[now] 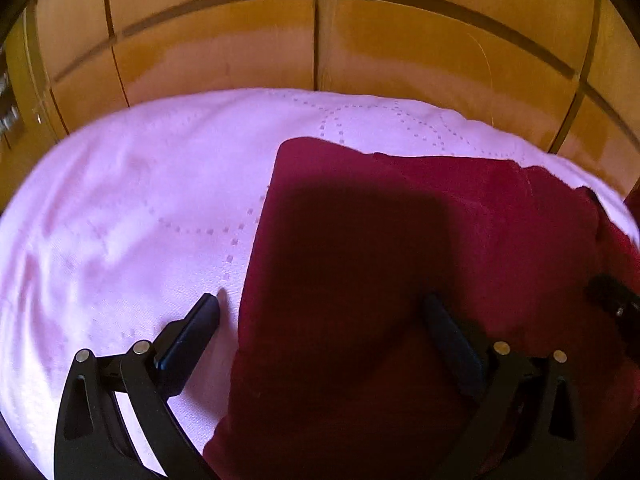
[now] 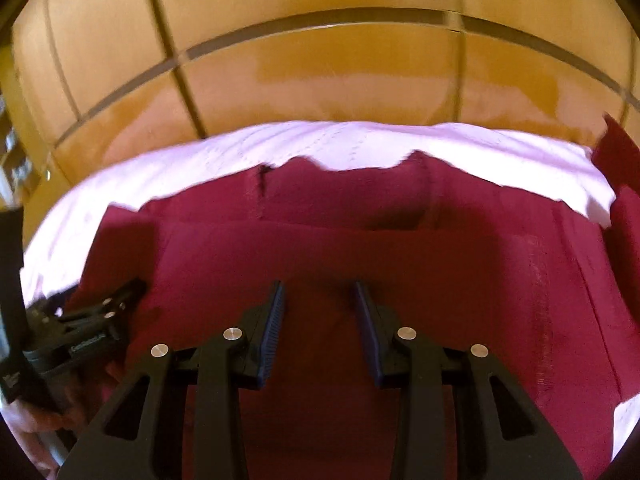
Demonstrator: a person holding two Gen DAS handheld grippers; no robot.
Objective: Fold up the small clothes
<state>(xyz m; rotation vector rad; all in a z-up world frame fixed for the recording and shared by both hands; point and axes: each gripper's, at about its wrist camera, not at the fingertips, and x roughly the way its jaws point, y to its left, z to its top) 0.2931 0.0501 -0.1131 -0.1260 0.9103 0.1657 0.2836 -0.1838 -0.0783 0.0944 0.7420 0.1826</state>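
Pink bedspread (image 1: 120, 208) carries a half-folded red garment (image 1: 360, 240) (wooden cupboards (image 1: 240, 48) behind). Left gripper (image 1: 324, 312) spread wide, right gripper (image 2: 319, 300) partly spread, both empty. Next, probably pinch an edge for another fold.

One dark-red garment (image 1: 400, 240), one pink bedspread (image 1: 120, 220), two tools: left tool (image 1: 324, 308), right tool (image 2: 320, 292).

Looking down past the left gripper (image 1: 320, 304), jaws spread wide, nothing pinched between. Left finger (image 1: 200, 320) over pale pink quilted bedcover (image 1: 120, 208) at seven o'clock; right finger (image 1: 444, 328) over dark red folded soft fabric garment (image 1: 360, 240) at five. Glossy orange-brown wooden cabinet panels (image 1: 240, 52) toward twelve. Black tip of the right gripper (image 1: 616, 300) at four.
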